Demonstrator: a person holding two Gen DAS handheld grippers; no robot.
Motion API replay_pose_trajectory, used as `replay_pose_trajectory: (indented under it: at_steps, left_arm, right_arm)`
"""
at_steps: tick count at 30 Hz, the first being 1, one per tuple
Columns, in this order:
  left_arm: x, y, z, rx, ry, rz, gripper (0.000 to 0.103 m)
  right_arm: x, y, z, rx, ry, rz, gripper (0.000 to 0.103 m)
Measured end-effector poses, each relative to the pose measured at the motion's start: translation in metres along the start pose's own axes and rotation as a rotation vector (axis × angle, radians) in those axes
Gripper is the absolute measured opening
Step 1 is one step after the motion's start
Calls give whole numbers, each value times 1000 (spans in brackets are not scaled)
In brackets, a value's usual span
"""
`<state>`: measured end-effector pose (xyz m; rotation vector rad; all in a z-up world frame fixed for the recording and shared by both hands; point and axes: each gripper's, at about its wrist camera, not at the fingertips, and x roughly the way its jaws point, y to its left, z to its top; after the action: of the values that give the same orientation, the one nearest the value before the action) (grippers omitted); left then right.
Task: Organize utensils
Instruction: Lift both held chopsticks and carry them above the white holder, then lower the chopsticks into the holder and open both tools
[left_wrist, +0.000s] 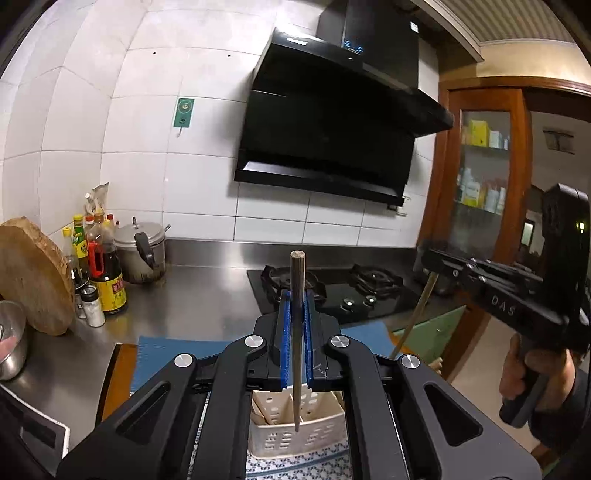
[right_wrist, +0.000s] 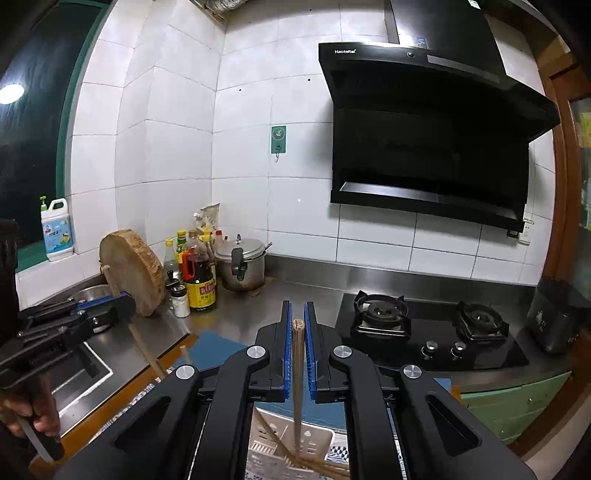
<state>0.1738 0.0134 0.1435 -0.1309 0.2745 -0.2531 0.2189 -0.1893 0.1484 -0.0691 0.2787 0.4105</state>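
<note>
Black range hood (right_wrist: 432, 140) lettered "Haotaitai"; "DAS" on right claw (left_wrist: 430, 258)

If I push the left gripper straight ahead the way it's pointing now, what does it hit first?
Probably nothing close. The left gripper, shut on a chopstick, points over the steel counter toward the gas stove and tiled wall. Depth is unclear.
</note>
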Motion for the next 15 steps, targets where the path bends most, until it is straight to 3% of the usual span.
replay_pose_trajectory:
  at_steps: [8, 15]
  left_arm:
    - [10, 2, 0, 15, -29, 36, 5]
    - [30, 11, -18, -4, 30, 47, 5]
  right_arm:
    - [22, -2, -18, 30, 44, 22, 7]
    - [34, -1, -40, 26, 102, 24, 7]
